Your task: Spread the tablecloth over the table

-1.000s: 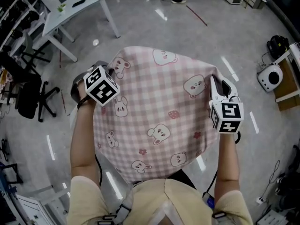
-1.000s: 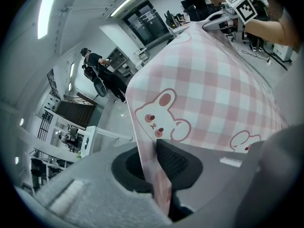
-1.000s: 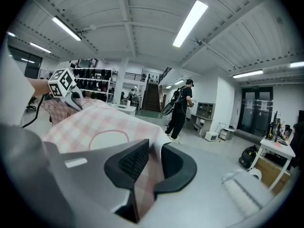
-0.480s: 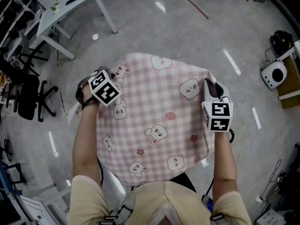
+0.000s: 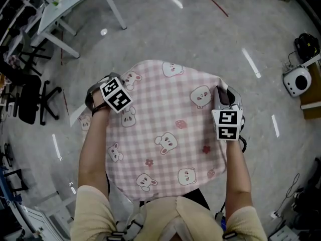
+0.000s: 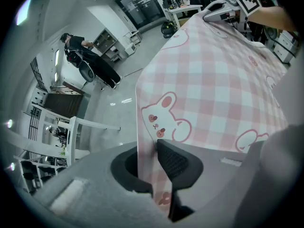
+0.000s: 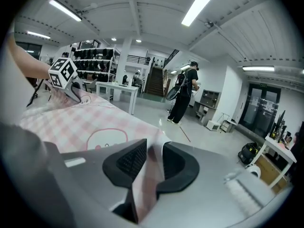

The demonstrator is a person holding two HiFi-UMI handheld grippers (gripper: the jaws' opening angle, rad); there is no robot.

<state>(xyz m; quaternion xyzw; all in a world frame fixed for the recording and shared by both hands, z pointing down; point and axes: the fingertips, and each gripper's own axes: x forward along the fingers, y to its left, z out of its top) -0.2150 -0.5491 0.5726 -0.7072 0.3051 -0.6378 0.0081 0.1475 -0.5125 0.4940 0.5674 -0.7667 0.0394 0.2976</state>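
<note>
A pink checked tablecloth [image 5: 165,134] printed with bunnies hangs spread between my two grippers above the grey floor. My left gripper [image 5: 102,88] is shut on its far left corner; in the left gripper view the cloth [image 6: 213,70] runs between the pads [image 6: 173,163]. My right gripper [image 5: 226,93] is shut on the far right corner, with the cloth [image 7: 71,122] bunched between its pads [image 7: 130,160]. Both pairs of jaws have just been opening slightly, with the cloth still between them. No table shows beneath the cloth.
A white table [image 5: 60,14] stands at the upper left, with a black office chair [image 5: 30,99] below it. A white device [image 5: 296,79] and a wooden bench [image 5: 312,92] sit at the right edge. A person [image 7: 183,99] stands far off on the floor.
The two grippers have come slightly closer together, the right one moving left. The cloth stays held between them, and its near edge hangs a little closer to my body.
</note>
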